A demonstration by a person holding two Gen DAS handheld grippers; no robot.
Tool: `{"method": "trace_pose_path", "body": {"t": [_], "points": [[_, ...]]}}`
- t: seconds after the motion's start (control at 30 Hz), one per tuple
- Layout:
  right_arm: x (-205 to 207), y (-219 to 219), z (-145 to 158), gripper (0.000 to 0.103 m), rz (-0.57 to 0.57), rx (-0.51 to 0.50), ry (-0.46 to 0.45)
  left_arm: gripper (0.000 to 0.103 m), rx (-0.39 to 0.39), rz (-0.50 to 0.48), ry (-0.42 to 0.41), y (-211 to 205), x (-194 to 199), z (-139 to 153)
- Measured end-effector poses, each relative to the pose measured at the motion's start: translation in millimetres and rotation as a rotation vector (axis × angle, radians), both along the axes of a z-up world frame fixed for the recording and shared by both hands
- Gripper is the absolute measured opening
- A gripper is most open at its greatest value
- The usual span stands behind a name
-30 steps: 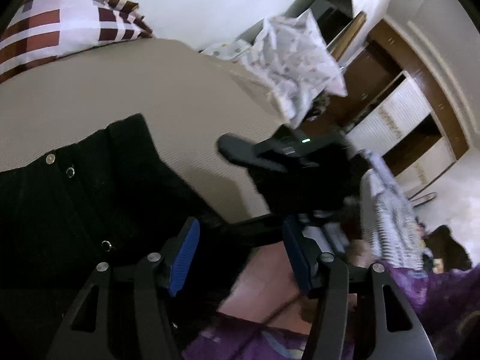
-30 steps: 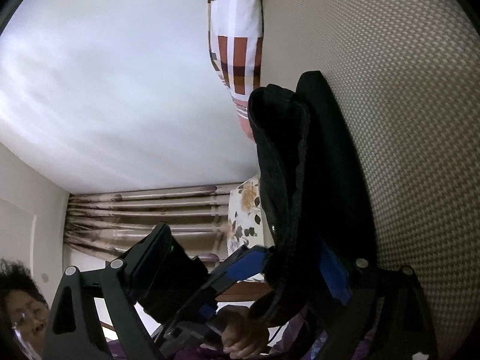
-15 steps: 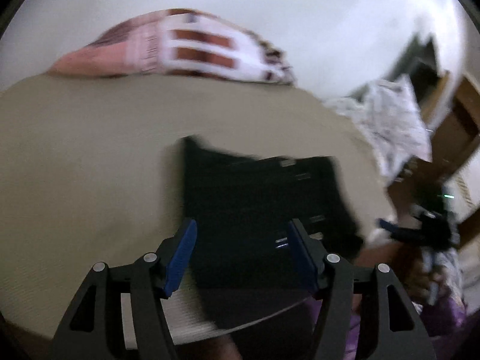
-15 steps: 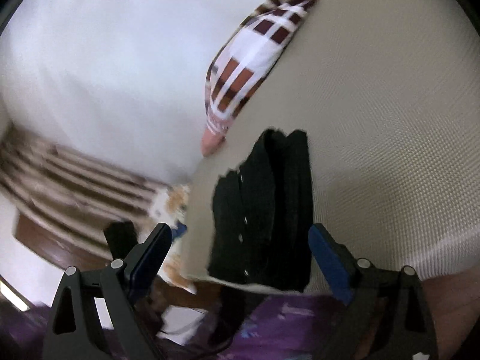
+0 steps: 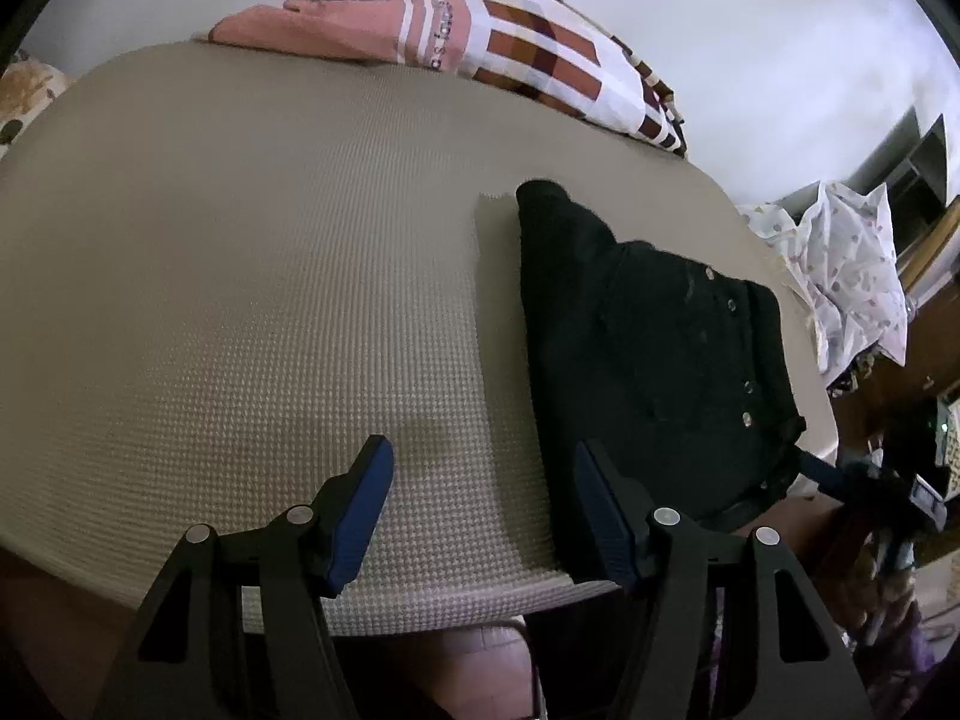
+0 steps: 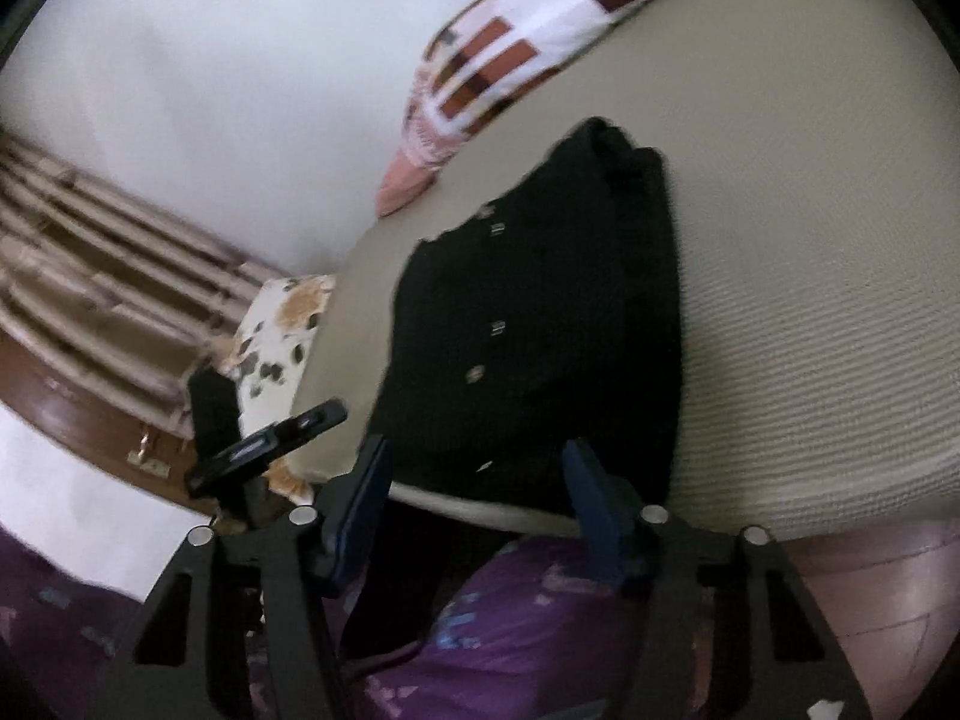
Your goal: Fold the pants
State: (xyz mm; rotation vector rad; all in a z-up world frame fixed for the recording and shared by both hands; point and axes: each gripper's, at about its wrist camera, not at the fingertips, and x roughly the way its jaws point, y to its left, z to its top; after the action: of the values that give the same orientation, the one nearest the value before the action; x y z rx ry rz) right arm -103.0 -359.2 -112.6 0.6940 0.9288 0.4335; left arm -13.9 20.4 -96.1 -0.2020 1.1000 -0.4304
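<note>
Both tools have withdrawn from the pants (image 5: 648, 354) since the earlier frames, when your right tool was clamped on the dark fabric; the garment now lies released on the bed (image 5: 252, 276). Your left tool (image 5: 480, 507) hangs over the beige textured bed cover with its blue pads apart and nothing between them; its right finger overlaps the near left edge of the pants in the left wrist view, but contact cannot be confirmed. Your right tool (image 6: 474, 501) sits off the near edge of the bed with its jaws apart, having just been closing, and no fabric is pressed between the pads. Note the position of the pants: folded into a compact black stack near the bed's front edge, with small metal buttons facing up and one narrower end pointing toward the checked pillow (image 5: 540, 54) at the head of the bed. In the right wrist view, the left tool appears just beyond the bed corner, beside a floral cushion (image 6: 276, 330). Purple patterned clothing (image 6: 516, 618) of the person fills the lower area below the right tool.
</note>
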Motion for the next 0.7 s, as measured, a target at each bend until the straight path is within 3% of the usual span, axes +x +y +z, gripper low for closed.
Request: {"method": "trace_pose_path", "body": {"t": [0.2, 0.37, 0.53, 0.7], "points": [[3, 14, 10, 0.056, -0.019, -0.121, -0.003, 0.063, -0.01, 0.002, 0.02, 3, -1, -7], [20, 8, 0, 0.059, -0.12, -0.057, 0.062, 0.063, -0.033, 0.016, 0.036, 7, 1, -10], [15, 8, 1, 0.072, -0.209, 0.026, 0.064, 0.063, -0.05, 0.034, 0.044, 14, 1, -12], [13, 27, 1, 0.072, -0.173, -0.063, 0.069, 0.065, -0.073, 0.049, 0.057, 19, 3, -16]]}}
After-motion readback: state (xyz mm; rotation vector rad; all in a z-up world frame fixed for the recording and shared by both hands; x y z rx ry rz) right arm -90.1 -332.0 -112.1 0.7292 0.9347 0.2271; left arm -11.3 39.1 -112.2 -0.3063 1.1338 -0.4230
